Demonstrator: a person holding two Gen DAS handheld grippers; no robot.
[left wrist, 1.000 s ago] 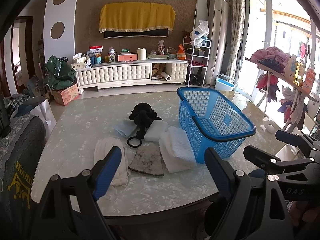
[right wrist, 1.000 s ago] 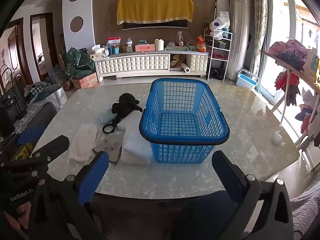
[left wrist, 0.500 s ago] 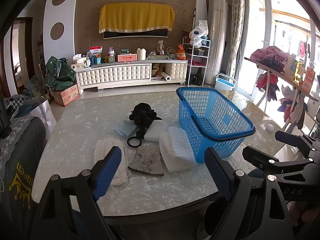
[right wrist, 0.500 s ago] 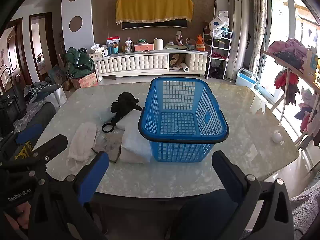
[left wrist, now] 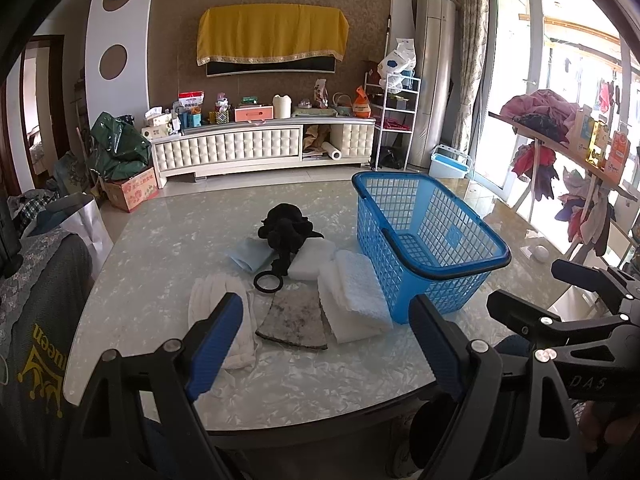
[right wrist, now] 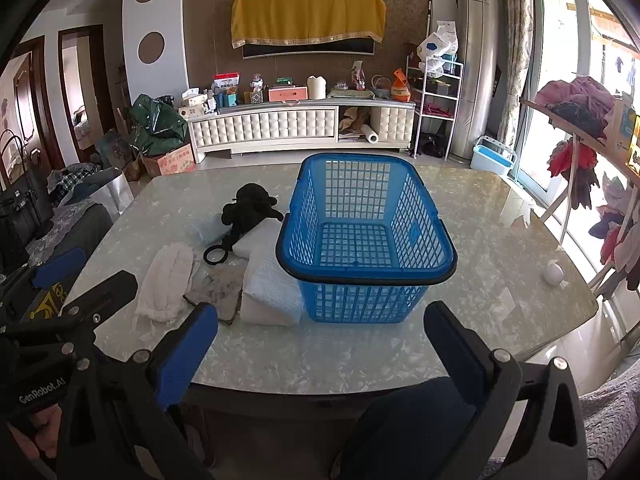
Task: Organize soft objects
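Observation:
An empty blue mesh basket [left wrist: 424, 240] [right wrist: 360, 240] stands on the marble table [left wrist: 160, 248] [right wrist: 500, 240]. Left of it lie soft items: a black plush toy with a ring [left wrist: 286, 232] [right wrist: 248, 210], a folded white towel [left wrist: 356, 296] [right wrist: 272, 288], a white sponge block [left wrist: 312, 258], a light blue cloth [left wrist: 250, 256], a grey stained rag [left wrist: 294, 320] [right wrist: 220, 288] and a white cloth [left wrist: 224, 312] [right wrist: 168, 284]. My left gripper [left wrist: 328, 340] is open and empty over the near table edge. My right gripper [right wrist: 320, 344] is open and empty in front of the basket.
A small white ball [right wrist: 554, 272] lies at the table's right edge. A clothes rack [left wrist: 560, 160] stands to the right. A dark sofa with bags [left wrist: 40, 280] is at the left. A TV cabinet [left wrist: 264, 148] lines the far wall.
Both grippers have drifted slightly; the scene is otherwise the same and nothing was taken or let go.

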